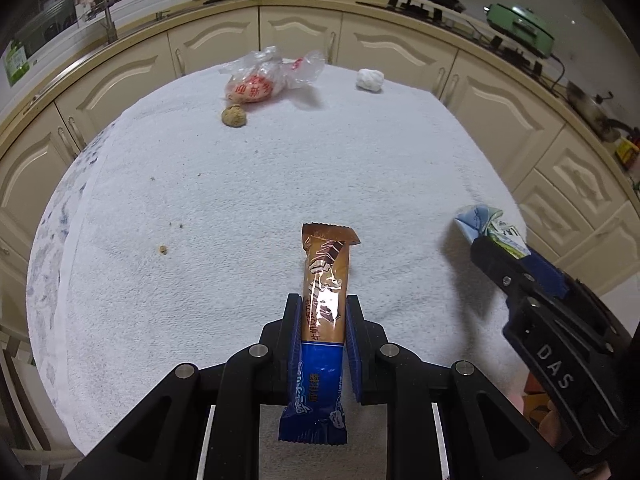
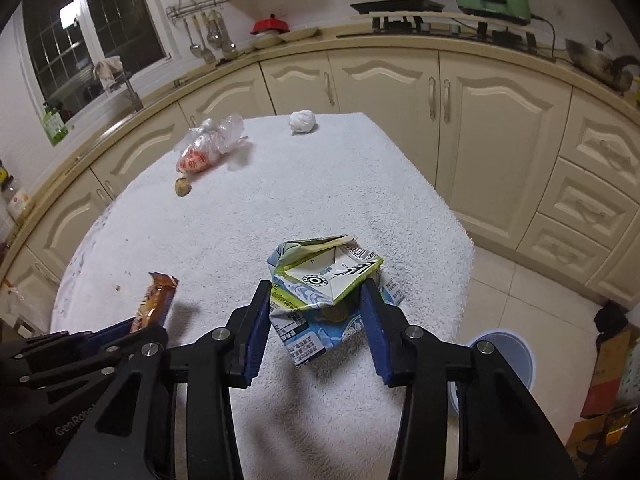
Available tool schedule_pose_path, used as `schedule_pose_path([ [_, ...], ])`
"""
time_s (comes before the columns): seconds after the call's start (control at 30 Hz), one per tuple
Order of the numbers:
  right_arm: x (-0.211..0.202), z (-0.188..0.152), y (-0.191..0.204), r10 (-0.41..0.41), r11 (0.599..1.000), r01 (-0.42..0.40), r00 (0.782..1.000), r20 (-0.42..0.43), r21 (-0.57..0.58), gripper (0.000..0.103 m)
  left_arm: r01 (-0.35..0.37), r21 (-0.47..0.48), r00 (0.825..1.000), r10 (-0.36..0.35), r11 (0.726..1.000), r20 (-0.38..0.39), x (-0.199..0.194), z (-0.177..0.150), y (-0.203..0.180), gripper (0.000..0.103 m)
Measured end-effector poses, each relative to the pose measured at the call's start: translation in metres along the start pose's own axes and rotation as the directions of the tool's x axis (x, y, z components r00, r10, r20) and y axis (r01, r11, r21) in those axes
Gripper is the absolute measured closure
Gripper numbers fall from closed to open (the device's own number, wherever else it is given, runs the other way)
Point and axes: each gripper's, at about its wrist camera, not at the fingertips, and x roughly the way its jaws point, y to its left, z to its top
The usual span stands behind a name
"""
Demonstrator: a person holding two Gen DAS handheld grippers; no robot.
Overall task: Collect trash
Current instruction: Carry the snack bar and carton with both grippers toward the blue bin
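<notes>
Home kitchen: cream cabinets (image 2: 500, 140), hob (image 2: 400, 8), hanging utensils (image 2: 208, 36), window (image 2: 80, 32).

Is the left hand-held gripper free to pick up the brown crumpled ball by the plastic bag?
Probably not: the left hand-held gripper is already shut on the snack wrapper, though the towel toward the brown ball lies bare.

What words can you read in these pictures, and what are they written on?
"DAS": white letters on the right claw, seen from the left wrist view.
"GenRobo", cut off: on the black body of the left claw, seen from the right wrist view.
Red characters on the plastic bag: too blurred to read.
Print on the snack wrapper: too blurred to read.
Print on the crushed carton: too small to read.
</notes>
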Motion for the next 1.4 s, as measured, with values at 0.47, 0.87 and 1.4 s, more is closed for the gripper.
schedule_pose_path([
  [0.47, -0.024, 0.007, -0.015, 0.065, 0.997, -0.067, 0.997, 0.035, 0.039, 0.073, 0.009, 0.015, 1.0, -0.009, 1.0, 0.007, 0.002, 0.004, -0.009, 0.086],
  [0.87, 0.027, 0.007, -0.014, -0.019, 0.999, 0.023, 0.997, -0.08, 0.04, 0.022, 0.004, 0.011, 1.0, -0.004, 1.0, -0.011, 0.007, 0.003, -0.007, 0.086],
  [1.4, 0.03, 0.012, -0.013, 0.015, 0.999, -0.016, 0.999, -0.049, -0.033, 0.019, -0.001, -0.009, 1.0, 0.0, 1.0, -0.024, 0.018, 0.012, -0.004, 0.086],
])
